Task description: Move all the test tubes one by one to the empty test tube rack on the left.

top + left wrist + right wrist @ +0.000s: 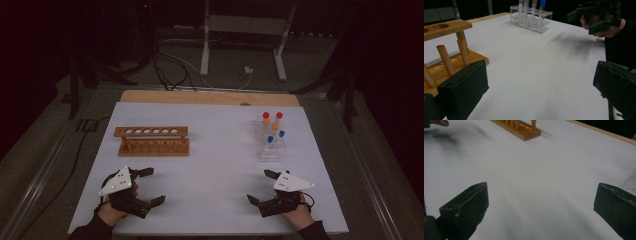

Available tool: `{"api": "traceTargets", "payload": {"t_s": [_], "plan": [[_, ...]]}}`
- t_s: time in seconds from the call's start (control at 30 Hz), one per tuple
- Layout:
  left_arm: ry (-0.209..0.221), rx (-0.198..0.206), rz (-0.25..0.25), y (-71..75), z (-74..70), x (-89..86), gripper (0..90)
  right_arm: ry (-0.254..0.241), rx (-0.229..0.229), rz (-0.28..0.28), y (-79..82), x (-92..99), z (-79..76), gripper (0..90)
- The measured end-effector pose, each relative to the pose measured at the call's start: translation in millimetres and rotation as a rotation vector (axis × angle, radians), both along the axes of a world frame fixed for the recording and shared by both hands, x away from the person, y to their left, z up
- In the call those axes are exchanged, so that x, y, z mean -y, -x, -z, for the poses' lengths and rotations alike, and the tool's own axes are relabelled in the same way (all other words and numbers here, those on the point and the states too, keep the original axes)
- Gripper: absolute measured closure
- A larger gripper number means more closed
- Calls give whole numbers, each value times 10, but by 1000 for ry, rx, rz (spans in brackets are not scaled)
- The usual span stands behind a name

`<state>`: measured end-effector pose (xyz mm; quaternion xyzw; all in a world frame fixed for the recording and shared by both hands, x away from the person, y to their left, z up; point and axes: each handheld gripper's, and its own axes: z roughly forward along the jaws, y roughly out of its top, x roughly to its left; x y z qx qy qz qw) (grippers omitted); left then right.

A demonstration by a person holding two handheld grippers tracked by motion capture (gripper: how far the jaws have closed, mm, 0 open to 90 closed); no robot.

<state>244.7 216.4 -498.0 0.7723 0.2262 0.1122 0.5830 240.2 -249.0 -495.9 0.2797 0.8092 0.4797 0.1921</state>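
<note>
While both hands rest low at the near edge of the bench [210, 150], the high view shows the left tongs [150, 186] at about seven o'clock and the right tongs [260, 186] at about five o'clock, each with its jaws spread wide and nothing between them. A wooden rack [151, 141] with a row of round holes stands at ten o'clock, just beyond the left tongs. A clear rack [270, 145] stands at two o'clock, just beyond the right tongs, and holds capped tubes [274, 128] with red, orange and blue tops. The two racks are well apart, with bare white bench between them.

From the left gripper view, the left tongs [536, 85] stand apart over the white surface, gripping nothing. The wooden rack [449, 52] sits at nine o'clock, close beside the left-hand jaw, its pegs upright. The clear rack [531, 18] lies far off at twelve o'clock with its tubes [543, 10] standing upright. The right tongs [584, 21] show at one o'clock in the person's other hand, also open.

From the right gripper view, the right tongs [539, 205] are spread apart above bare bench, holding nothing. The end of the wooden rack [520, 128] shows at twelve o'clock, well away from the jaws.
</note>
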Motion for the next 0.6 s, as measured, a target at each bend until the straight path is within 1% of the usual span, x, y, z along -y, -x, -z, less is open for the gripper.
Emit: {"api": "traceTargets", "payload": {"t_s": [0.07, 0.17, 0.2, 0.27, 0.37, 0.43, 0.47, 0.53, 0.57, 0.6], "plan": [[-1, 1, 1, 12, -5, -20, 4, -5, -17, -3, -6, -19, -32, 0], [-2, 1, -3, 19, -11, -20, 4, -9, -14, -5, 2, -45, -84, 0], [2, -2, 10, 20, -10, -15, 4, -10, -6, -5, 11, -51, -104, 0], [-6, 5, 14, 26, -8, 2, 4, -10, 0, -6, 27, -67, -158, 0], [-3, 5, 23, 30, -10, 14, 4, -18, 6, -19, 43, -98, -245, 0], [-1, 6, 19, 30, -11, 12, 4, -18, 13, -21, 50, -112, -273, 0], [7, 12, 14, 30, -13, 3, 4, -30, 17, -25, 60, -137, -328, 0], [11, 13, 11, 28, -15, -2, 4, -35, 28, -26, 76, -155, -389, 0], [15, 11, 7, 27, -16, -6, 4, -35, 28, -26, 76, -155, -389, 0], [23, 14, 3, 26, -19, -11, 4, -44, 36, -22, 87, -165, -447, 0]]}}
